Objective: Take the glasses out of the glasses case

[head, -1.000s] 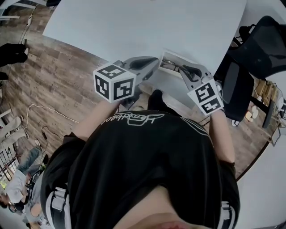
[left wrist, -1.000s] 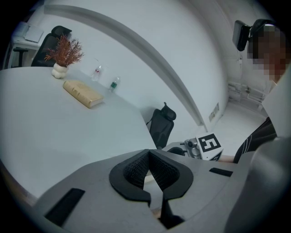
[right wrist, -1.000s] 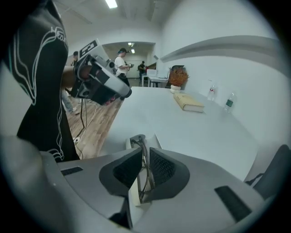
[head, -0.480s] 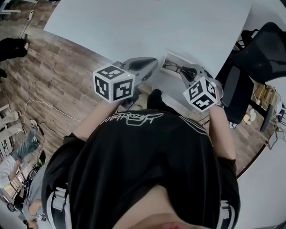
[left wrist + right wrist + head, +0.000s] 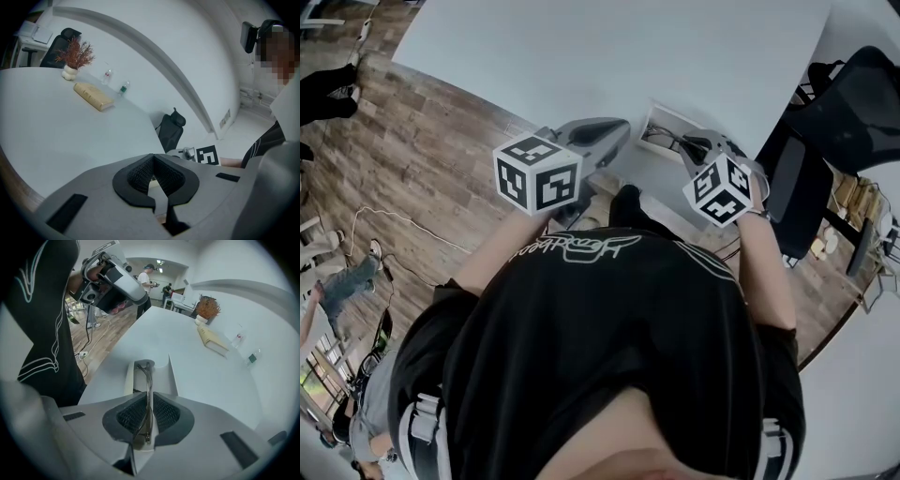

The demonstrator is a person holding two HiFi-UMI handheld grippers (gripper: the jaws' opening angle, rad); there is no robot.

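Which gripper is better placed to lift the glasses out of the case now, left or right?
Right. The right gripper has its jaws shut on the glasses, which lie in the open case. The left gripper sits beside the case, away from the glasses.

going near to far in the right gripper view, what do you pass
right claw shut on the glasses → glasses case → beige book → dried plant

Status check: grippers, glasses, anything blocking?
Right gripper shut on glasses, not yet clear of open case. Left gripper shut, empty, beside case. Nothing seen blocking the lift.
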